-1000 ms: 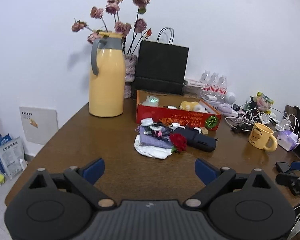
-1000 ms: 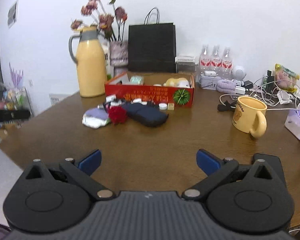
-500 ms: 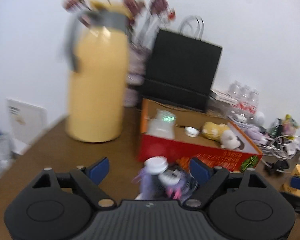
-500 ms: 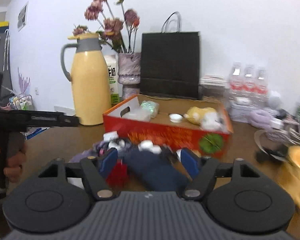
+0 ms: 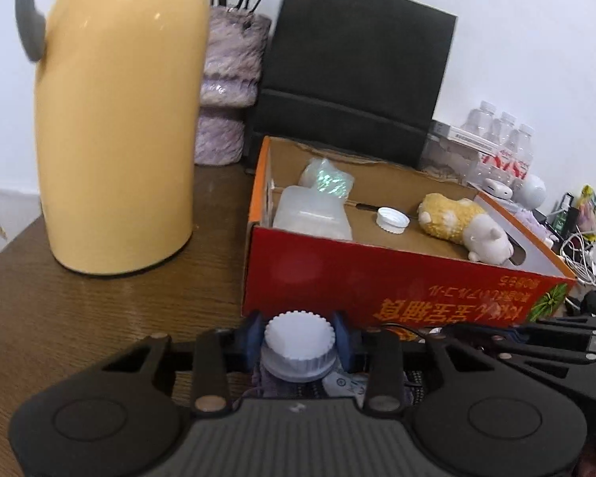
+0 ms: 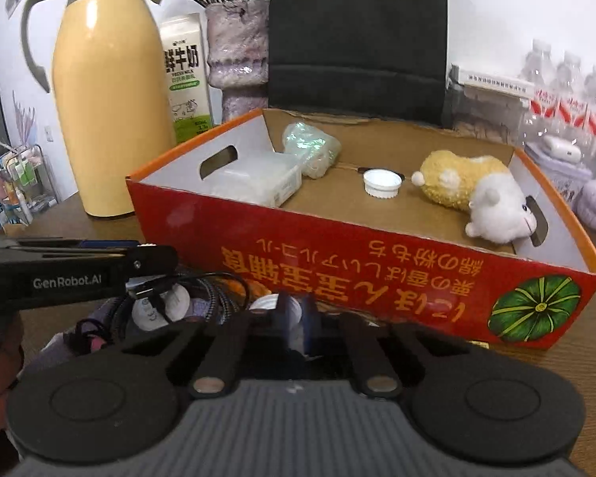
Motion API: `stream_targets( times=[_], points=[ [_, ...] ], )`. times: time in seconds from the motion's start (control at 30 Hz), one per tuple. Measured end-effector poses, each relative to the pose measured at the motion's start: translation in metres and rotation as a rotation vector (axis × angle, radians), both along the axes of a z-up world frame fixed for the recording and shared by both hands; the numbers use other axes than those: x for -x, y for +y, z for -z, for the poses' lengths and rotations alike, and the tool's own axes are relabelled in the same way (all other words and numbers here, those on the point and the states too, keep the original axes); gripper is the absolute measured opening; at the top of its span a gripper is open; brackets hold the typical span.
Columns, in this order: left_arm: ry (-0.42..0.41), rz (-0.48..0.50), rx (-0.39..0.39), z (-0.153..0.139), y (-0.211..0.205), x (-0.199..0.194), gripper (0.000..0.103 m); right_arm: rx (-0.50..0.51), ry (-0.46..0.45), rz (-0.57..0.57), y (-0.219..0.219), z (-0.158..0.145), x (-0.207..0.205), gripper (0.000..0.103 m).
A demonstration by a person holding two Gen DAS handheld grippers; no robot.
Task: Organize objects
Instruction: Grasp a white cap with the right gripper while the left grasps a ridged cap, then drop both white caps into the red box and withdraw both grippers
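My left gripper (image 5: 299,336) is shut on a white ridged cap (image 5: 299,334) of a small bottle, just in front of the red cardboard box (image 5: 377,278). My right gripper (image 6: 294,318) has its blue pads nearly together around a small white thing (image 6: 266,304); what it is cannot be told. The box (image 6: 337,262) holds a plush hamster (image 6: 476,190), a white lid (image 6: 381,183), a clear plastic container (image 6: 258,183) and a shiny bag (image 6: 310,143). A pile of cables and white chargers (image 6: 159,306) lies in front of the box.
A tall yellow thermos (image 5: 115,119) stands left of the box, with a furry vase (image 5: 226,91), a milk carton (image 6: 184,75) and a black paper bag (image 5: 357,67) behind. Water bottles (image 6: 568,91) and cables (image 5: 584,254) lie at the right. The left gripper's body (image 6: 59,274) shows at the left.
Both grippers moved forward and down to the pile in front of the box and closed. The left one took hold of the white cap.
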State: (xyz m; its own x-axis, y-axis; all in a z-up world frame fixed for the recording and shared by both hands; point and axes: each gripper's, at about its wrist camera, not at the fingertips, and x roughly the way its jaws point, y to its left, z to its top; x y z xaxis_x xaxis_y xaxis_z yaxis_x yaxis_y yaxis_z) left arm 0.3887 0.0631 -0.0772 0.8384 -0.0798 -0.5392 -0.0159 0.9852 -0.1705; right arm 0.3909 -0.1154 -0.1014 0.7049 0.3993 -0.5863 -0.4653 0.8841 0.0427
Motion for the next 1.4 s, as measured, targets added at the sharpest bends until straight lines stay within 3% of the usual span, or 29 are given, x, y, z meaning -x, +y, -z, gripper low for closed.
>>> stream_targets(
  times=[0.23, 0.27, 0.33, 0.43, 0.6, 0.7, 0.77, 0.8, 0.87, 0.9, 0.93, 1.0, 1.07, 1.1, 1.13, 1.2, 1.27, 1.4],
  points=[
    [-0.187, -0.144, -0.071, -0.034, 0.004, 0.042, 0.036, -0.089, -0.081, 0.057, -0.021, -0.026, 0.018, 0.004],
    [-0.181, -0.175, -0.072, -0.04, 0.005, 0.056, 0.036, -0.111, -0.102, 0.066, -0.03, -0.037, 0.033, 0.004],
    [-0.09, -0.195, -0.061, -0.05, 0.003, 0.094, 0.036, -0.154, -0.14, 0.082, -0.051, -0.051, 0.07, 0.004],
    [-0.044, -0.123, 0.025, -0.044, -0.007, 0.158, 0.036, -0.205, -0.11, 0.09, -0.08, -0.049, 0.123, 0.004],
    [0.038, 0.009, -0.098, -0.014, -0.06, 0.228, 0.036, -0.174, 0.064, 0.061, -0.104, -0.013, 0.198, 0.004],
    [0.071, 0.034, -0.212, 0.003, -0.087, 0.246, 0.038, -0.18, 0.106, 0.072, -0.11, -0.001, 0.223, 0.004],
    [0.054, 0.033, -0.233, 0.006, -0.096, 0.255, 0.039, -0.186, 0.117, 0.082, -0.114, 0.002, 0.229, 0.007],
    [0.054, 0.043, -0.228, 0.005, -0.097, 0.259, 0.045, -0.181, 0.107, 0.093, -0.116, 0.001, 0.234, 0.007],
    [0.03, 0.042, -0.226, 0.0, -0.097, 0.262, 0.062, -0.172, 0.073, 0.09, -0.118, -0.005, 0.243, 0.016],
    [0.012, 0.03, -0.234, -0.002, -0.096, 0.266, 0.075, -0.172, 0.056, 0.08, -0.118, -0.008, 0.248, 0.034],
    [-0.001, 0.018, -0.24, -0.004, -0.094, 0.27, 0.075, -0.168, 0.051, 0.073, -0.118, -0.008, 0.251, 0.049],
    [0.006, 0.016, -0.24, -0.004, -0.091, 0.27, 0.074, -0.132, 0.046, 0.064, -0.113, -0.007, 0.254, 0.046],
    [0.037, 0.023, -0.232, -0.001, -0.086, 0.268, 0.063, -0.092, 0.046, 0.063, -0.106, -0.004, 0.255, 0.045],
    [0.053, 0.026, -0.232, 0.001, -0.085, 0.265, 0.055, -0.077, 0.04, 0.064, -0.103, -0.003, 0.255, 0.045],
    [0.067, 0.027, -0.235, 0.004, -0.085, 0.262, 0.038, -0.055, 0.033, 0.066, -0.1, -0.003, 0.255, 0.042],
    [0.054, 0.038, -0.244, 0.003, -0.085, 0.263, 0.038, -0.015, 0.026, 0.055, -0.095, -0.001, 0.253, 0.029],
    [0.041, 0.042, -0.24, 0.0, -0.084, 0.26, 0.038, 0.01, 0.019, 0.034, -0.09, 0.0, 0.251, 0.028],
    [-0.006, 0.076, -0.141, -0.03, -0.066, 0.226, 0.038, -0.028, 0.018, 0.012, -0.091, -0.013, 0.232, 0.028]
  ],
)
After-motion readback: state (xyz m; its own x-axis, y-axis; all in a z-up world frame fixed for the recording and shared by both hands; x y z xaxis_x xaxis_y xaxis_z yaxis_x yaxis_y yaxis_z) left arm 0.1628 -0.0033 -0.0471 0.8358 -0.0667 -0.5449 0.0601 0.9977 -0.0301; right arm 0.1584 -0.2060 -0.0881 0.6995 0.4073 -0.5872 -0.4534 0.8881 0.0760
